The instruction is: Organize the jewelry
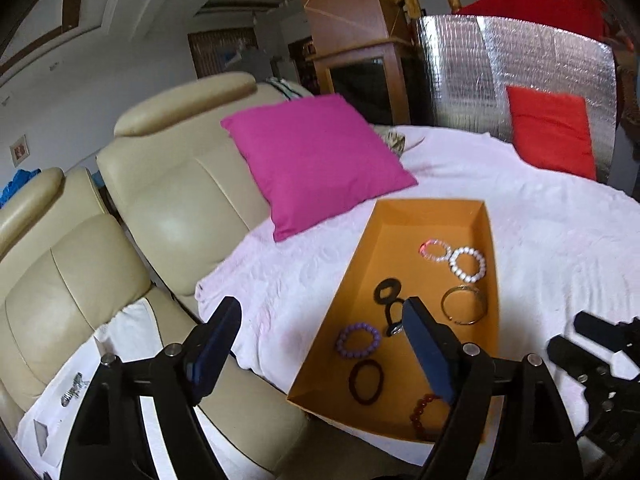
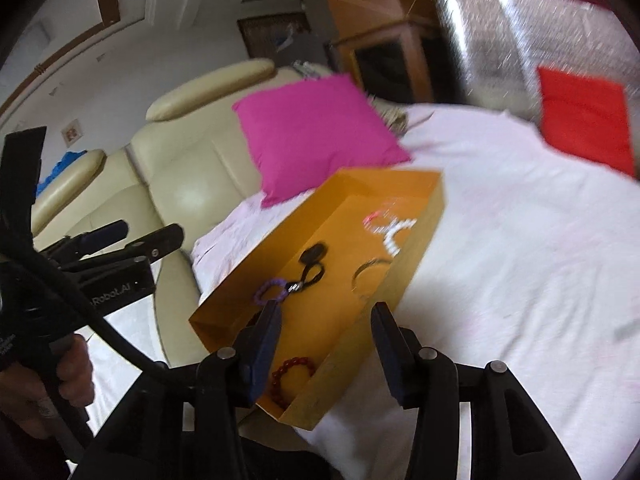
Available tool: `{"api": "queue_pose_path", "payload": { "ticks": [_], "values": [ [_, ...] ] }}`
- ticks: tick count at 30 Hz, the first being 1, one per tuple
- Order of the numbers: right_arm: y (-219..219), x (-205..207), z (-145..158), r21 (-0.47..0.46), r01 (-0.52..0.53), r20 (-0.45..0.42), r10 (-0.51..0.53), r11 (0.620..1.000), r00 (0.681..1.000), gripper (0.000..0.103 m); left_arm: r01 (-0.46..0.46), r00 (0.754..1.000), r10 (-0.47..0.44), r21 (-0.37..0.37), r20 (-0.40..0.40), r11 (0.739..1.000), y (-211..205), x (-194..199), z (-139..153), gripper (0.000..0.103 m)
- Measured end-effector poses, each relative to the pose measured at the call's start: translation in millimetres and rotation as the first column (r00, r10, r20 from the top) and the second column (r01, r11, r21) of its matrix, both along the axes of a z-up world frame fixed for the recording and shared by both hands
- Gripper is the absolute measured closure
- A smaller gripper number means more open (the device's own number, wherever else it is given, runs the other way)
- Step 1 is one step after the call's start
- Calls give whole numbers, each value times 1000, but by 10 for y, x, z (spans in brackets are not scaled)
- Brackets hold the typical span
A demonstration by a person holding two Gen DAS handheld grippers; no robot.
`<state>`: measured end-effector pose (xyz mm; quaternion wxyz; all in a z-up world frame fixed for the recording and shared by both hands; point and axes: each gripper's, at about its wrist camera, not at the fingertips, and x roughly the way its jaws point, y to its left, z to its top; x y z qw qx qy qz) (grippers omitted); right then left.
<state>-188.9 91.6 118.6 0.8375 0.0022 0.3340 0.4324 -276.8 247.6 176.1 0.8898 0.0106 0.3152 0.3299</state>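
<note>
The only writing I can read is "RoboLAI", or something close to it, in white on the body of my left gripper (image 2: 132, 236) as the right camera sees it; the first letters are cut off by a black cable (image 2: 116, 336). From its own camera the left gripper (image 1: 320, 320) stands wide with nothing between its pads, one finger over the cream sofa (image 1: 180, 184), the other over the orange tray (image 1: 394, 224). The right gripper (image 2: 326, 312) is partly spread and empty too, hanging above the tray's near end. The tray sits on a white bedspread (image 1: 560, 240), just beside a pink cushion (image 1: 320, 160). Inside it I count a purple bead bracelet (image 1: 359, 340), a dark hair band (image 1: 366, 381), a red bead bracelet (image 1: 424, 412) half hidden behind my left finger, a black hair tie (image 1: 390, 300) with a small metal piece, a gold bangle (image 1: 464, 304), a white bead bracelet (image 1: 467, 264) and a clear one with a pink tint (image 1: 434, 250) touching it. The right view is smeared by motion, so the far bracelets there are streaks and the bangle is perhaps only half visible behind the tray wall. A hand (image 2: 52, 384) grips the left handle at the lower left edge, mostly cut off. A red cushion (image 1: 552, 132) leans on a silver foil panel (image 1: 500, 64). Small metal things lie on white cloth on the sofa seat, too small to name.
</note>
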Motion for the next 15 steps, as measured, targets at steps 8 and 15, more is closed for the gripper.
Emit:
{"api": "queue_pose_path", "payload": {
  "ticks": [8, 15],
  "values": [
    [-405, -384, 575, 2, 118, 90, -118, 993, 989, 40, 31, 998, -32, 14, 57, 999, -227, -286, 340, 19],
    [-477, -767, 930, -27, 160, 160, -153, 987, 975, 36, 55, 993, -59, 38, 106, 998, -406, -581, 579, 18]
  ]
}}
